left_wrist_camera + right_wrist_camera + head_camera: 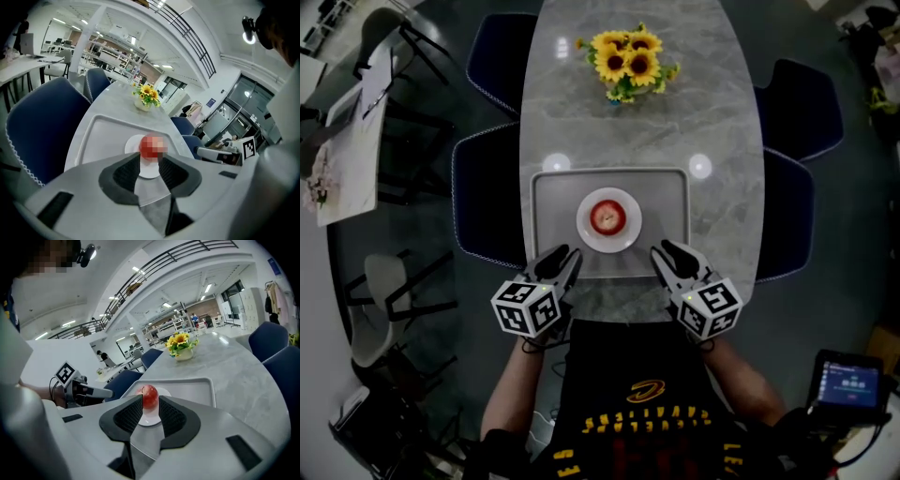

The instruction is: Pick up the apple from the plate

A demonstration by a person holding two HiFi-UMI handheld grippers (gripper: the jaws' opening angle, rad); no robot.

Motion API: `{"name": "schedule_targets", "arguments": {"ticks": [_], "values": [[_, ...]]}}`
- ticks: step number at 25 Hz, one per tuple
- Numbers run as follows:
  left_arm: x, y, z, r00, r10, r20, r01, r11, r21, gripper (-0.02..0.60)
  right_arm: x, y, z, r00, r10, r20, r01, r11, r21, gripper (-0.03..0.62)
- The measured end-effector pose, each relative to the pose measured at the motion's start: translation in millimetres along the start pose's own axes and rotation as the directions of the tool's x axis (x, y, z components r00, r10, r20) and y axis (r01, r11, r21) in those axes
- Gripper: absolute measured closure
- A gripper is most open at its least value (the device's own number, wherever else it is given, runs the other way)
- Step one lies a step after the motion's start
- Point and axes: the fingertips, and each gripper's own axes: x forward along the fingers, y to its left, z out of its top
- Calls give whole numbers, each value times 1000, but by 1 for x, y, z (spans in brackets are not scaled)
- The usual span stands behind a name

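Head view first: the apple sits red and upright in the middle of the white plate, and the plate sits on a grey tray on the marbled table. Your left gripper and right gripper flank the tray's near edge, one either side of the plate, both clear of the fruit. Sunflowers stand at the far end, and dark blue chairs line both sides. Your apron carries a yellow logo and yellow lettering, but it reads upside down and I can't make it out. Over to the left gripper view: the jaws stand apart with nothing pressed between them. The apple shows beyond the gap, on its plate, under a mosaic patch. The black-and-white marker cube of your other gripper is at the right. A small blue wall sign is too tiny to read. Now the right gripper view: those jaws are spread too, holding nothing. The apple lines up right in the gap but lies farther off on the plate, untouched. The left gripper's marker cube shows at the left, a square pattern with no words.
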Motion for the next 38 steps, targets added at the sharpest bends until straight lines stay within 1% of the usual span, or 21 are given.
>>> {"name": "schedule_targets", "arguments": {"ticks": [4,7,13,16,20,23,27,32,38], "values": [[10,17,-5,999,-5,-35,2,997,-80,466,13,-8,-11,999,-15,-39,18,997,79,488],[19,23,-8,998,-26,-61,19,992,-123,466,22,-14,-19,998,-22,-60,30,989,143,488],[35,32,-12,991,-48,-122,31,989,-142,466,36,-20,-32,995,-29,-91,51,967,250,488],[43,35,-15,987,-56,-150,32,987,-158,466,43,-23,-37,993,-29,-114,60,958,280,488],[50,40,-22,983,-62,-175,26,979,-200,466,52,-27,-45,989,-25,-147,70,948,310,488],[60,45,-27,980,-61,-187,17,973,-230,466,63,-35,-52,985,-11,-170,69,938,341,488],[65,48,-30,978,-76,-193,20,960,-280,466,72,-38,-62,979,9,-202,76,910,408,488],[69,52,-33,976,-85,-198,16,945,-326,466,79,-43,-69,977,22,-213,85,875,477,488],[76,53,-34,974,-98,-204,22,938,-347,466,89,-43,-68,975,52,-214,64,863,502,488]]}}
